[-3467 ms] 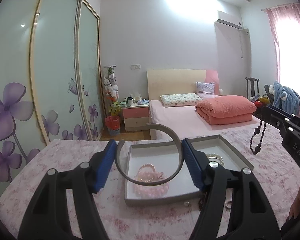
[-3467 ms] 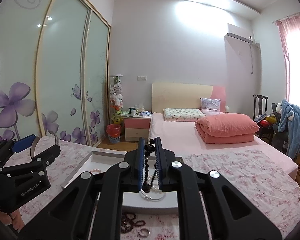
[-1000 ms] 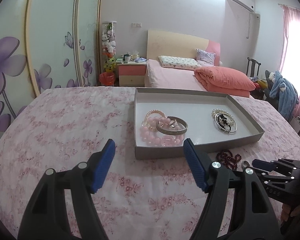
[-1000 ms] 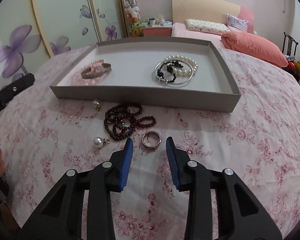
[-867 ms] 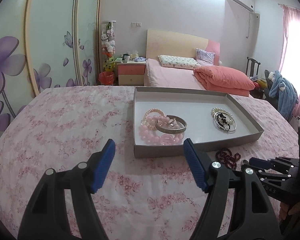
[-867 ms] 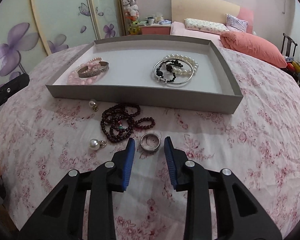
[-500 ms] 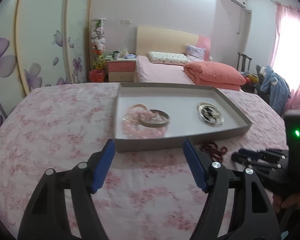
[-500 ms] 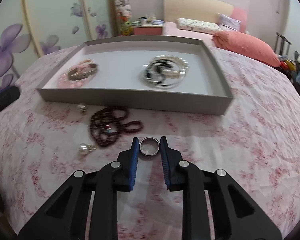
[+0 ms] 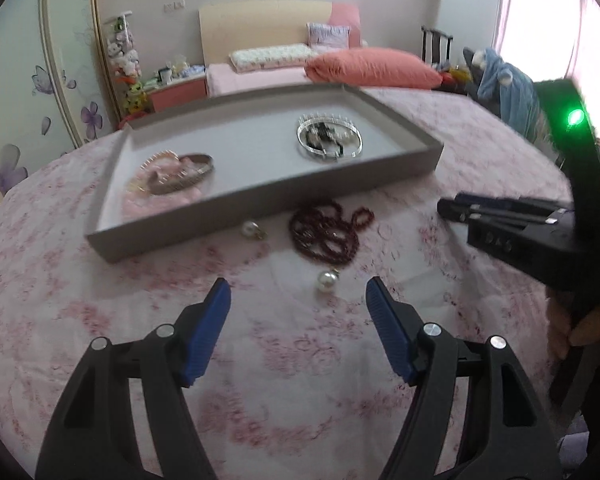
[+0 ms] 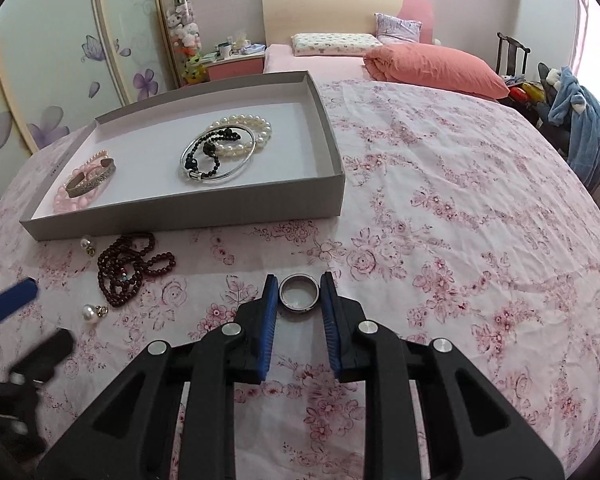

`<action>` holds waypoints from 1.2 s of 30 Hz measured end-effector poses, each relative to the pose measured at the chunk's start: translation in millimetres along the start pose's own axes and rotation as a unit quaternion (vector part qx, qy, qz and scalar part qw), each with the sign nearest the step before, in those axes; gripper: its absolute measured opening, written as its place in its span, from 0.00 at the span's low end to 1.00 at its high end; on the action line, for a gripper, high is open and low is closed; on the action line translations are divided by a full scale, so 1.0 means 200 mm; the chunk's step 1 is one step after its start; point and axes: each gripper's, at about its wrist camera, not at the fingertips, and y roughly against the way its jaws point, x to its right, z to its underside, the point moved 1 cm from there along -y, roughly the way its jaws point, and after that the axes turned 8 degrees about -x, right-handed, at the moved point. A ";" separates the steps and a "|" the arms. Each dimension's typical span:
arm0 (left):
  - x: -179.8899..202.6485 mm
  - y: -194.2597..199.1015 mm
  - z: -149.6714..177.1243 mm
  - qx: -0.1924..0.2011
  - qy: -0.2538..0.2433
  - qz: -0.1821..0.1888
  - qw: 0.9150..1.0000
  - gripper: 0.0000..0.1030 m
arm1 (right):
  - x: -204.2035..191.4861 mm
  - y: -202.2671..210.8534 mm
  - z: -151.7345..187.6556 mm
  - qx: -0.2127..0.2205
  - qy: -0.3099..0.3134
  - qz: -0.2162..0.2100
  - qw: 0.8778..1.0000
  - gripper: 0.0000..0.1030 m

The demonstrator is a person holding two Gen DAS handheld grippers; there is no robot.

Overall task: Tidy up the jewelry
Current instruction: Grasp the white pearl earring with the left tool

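A grey tray (image 10: 188, 210) (image 9: 260, 196) on the floral cloth holds pink beads with a metal bangle (image 10: 86, 182) and a pearl, black-bead and silver bracelet pile (image 10: 224, 146). In front of it lie a dark red bead string (image 10: 126, 266) (image 9: 326, 232) and two pearl earrings (image 10: 90, 312) (image 10: 87, 245). My right gripper (image 10: 299, 298) is shut on a silver ring (image 10: 299, 298), held flat between its blue pads just above the cloth. My left gripper (image 9: 298, 304) is open and empty, just short of a pearl earring (image 9: 325, 280).
The right gripper's body (image 9: 540, 236) fills the right of the left wrist view. The left gripper (image 10: 16, 344) shows at the right view's lower left. A bed with a pink quilt (image 10: 432, 66), a wardrobe and a chair stand beyond the table.
My right gripper has closed on the silver ring and carried it to the right, away from the red beads. My left gripper has moved right and down towards the loose pearl earring.
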 end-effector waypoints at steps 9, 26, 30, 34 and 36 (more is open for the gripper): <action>0.05 -0.11 -0.05 -0.021 0.006 -0.005 1.000 0.34 | 0.03 0.01 0.01 0.000 -0.003 -0.009 1.000 0.22; -0.38 -0.03 0.05 -0.020 0.070 -0.045 0.996 0.14 | -0.23 0.02 0.05 -0.005 0.069 -0.040 0.997 0.22; -0.38 -0.02 0.05 -0.020 0.069 -0.040 0.997 0.17 | -0.24 0.02 0.05 -0.005 0.074 -0.039 0.997 0.22; -0.36 -0.02 0.05 -0.020 0.067 -0.039 0.997 0.19 | -0.24 0.02 0.05 -0.005 0.074 -0.038 0.997 0.22; -0.36 -0.02 0.05 -0.020 0.067 -0.039 0.997 0.19 | -0.24 0.02 0.05 -0.005 0.073 -0.040 0.997 0.22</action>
